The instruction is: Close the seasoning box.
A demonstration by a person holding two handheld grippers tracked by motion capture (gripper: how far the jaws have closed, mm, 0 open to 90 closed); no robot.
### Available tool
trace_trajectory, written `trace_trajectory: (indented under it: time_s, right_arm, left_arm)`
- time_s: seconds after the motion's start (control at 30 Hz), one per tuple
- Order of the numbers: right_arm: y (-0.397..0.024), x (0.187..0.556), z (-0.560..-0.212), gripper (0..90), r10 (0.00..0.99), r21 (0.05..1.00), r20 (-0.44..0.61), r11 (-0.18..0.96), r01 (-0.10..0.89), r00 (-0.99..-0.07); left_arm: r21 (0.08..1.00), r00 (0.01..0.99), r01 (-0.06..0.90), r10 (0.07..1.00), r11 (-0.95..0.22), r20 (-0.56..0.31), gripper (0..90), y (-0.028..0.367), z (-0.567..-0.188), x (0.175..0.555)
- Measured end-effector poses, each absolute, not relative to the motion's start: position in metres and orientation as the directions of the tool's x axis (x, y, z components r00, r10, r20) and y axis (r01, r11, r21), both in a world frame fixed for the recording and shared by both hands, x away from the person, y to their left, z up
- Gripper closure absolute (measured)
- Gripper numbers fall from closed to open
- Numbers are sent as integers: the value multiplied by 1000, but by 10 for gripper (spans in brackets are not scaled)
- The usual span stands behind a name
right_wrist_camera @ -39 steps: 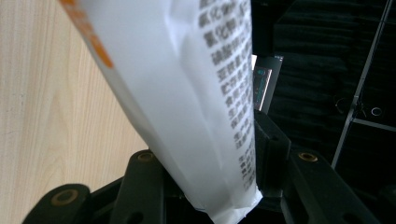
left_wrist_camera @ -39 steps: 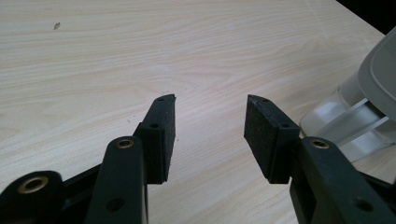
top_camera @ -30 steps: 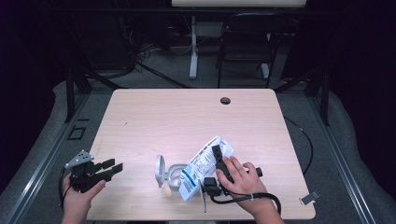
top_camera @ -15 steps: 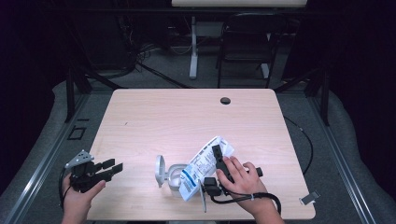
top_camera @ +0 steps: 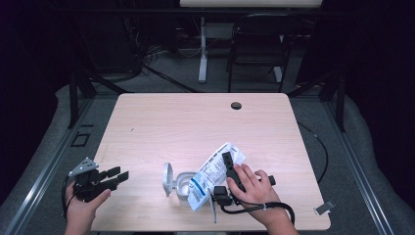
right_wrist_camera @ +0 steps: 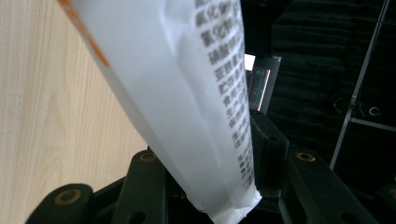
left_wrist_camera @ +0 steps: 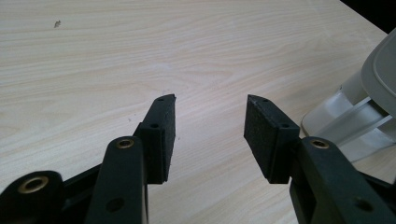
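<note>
Near the front edge of the table (top_camera: 147,117), toward its left corner, the left gripper (top_camera: 117,175) lies low over the wood with its jaws wide apart and nothing between them; in the left gripper view the two black pads (left_wrist_camera: 163,135) frame only bare tabletop, with a white lidded container (left_wrist_camera: 359,116) off to one side. It looks parked there, waiting until it is needed. A little farther along the front edge, right of the middle, the right gripper (top_camera: 228,164) is clamped on a white printed bag (top_camera: 213,171), jaws closed partway onto the flat packet; the right gripper view shows the bag (right_wrist_camera: 187,102) running up between the jaws, tilted, its printed face turned outward. The bag is tipped so that its lower end reaches over the small open container (top_camera: 182,183), whose round lid (top_camera: 168,177) stands swung up to the left, probably to pour the contents in. Beyond them the tabletop is bare up to a dark round grommet (top_camera: 236,105) near the far edge.
</note>
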State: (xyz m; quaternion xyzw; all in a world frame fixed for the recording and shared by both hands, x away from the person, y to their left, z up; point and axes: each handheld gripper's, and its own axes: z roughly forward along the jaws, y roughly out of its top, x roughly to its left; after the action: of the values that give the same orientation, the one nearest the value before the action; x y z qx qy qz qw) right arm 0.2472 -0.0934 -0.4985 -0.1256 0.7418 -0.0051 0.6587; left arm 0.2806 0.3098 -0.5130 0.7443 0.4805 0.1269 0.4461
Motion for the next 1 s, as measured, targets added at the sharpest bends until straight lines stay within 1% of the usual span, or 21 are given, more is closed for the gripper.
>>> trace_trajectory:
  time_s: [0.1,0.17,0.57,0.97,1.0]
  right_arm:
    - [-94,248,-499,632,-187,-166,-977,967,-192,-98]
    - [-93,247,-498,632,-199,-179,-975,967,-180,-98]
    - [-94,247,-497,634,-183,-163,-979,969,-185,-94]
    - [-93,247,-496,635,-187,-169,-978,970,-176,-93]
    - [-93,248,-497,635,-182,-163,-979,969,-187,-91]
  left_arm:
    - [788,504,600,829,-137,-240,538,310,-513,281]
    - [788,504,600,830,-137,-240,538,310,-513,281]
    - [788,504,600,830,-137,-240,538,310,-513,281]
    - [786,500,603,831,-131,-245,538,310,-514,281]
    - [787,500,603,831,-131,-245,538,310,-514,281]
